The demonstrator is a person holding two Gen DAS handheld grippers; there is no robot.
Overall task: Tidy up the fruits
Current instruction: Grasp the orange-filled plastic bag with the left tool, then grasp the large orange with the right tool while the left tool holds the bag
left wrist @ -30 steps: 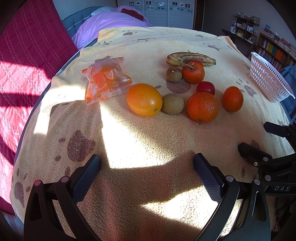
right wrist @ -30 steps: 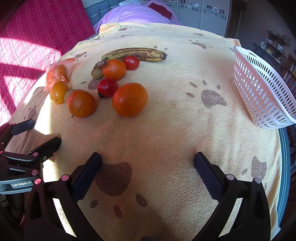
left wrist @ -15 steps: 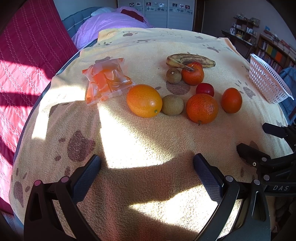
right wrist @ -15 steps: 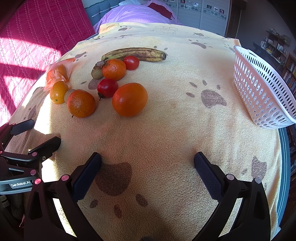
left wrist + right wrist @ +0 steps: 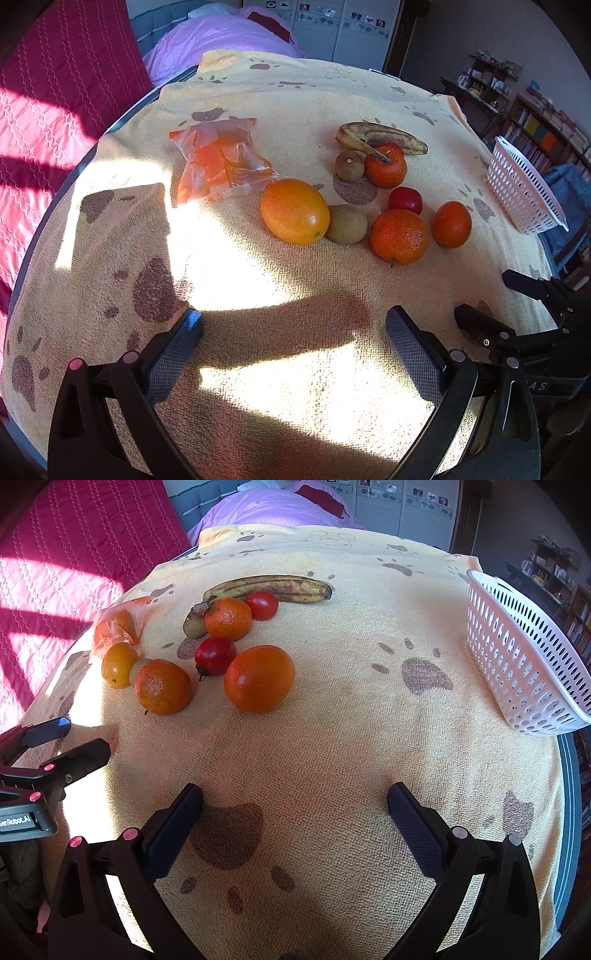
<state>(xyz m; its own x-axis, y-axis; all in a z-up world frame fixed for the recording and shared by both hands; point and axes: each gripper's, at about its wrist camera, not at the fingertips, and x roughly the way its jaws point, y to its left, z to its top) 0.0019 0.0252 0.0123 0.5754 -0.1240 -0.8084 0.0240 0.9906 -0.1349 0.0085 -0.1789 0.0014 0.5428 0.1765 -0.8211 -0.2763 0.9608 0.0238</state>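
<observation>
Fruit sits on the yellow towel [image 5: 295, 295].
Left view: left gripper [image 5: 291, 328] wide open, empty, near the orange [image 5: 294, 211]. Right view: right gripper [image 5: 295, 805] wide open, empty; white basket [image 5: 517, 657] stands far right of the fruit.

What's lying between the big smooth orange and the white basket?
Nothing: between the smooth orange and the white basket, the right wrist view shows only bare paw-print towel.

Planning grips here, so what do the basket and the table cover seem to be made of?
The basket looks like rigid moulded white plastic, slightly glossy: its thin walls are pierced with even rows of holes. The table cover looks like matte yellow terry cloth, like a towel: a looped, nubbly pile with paw prints.
</observation>
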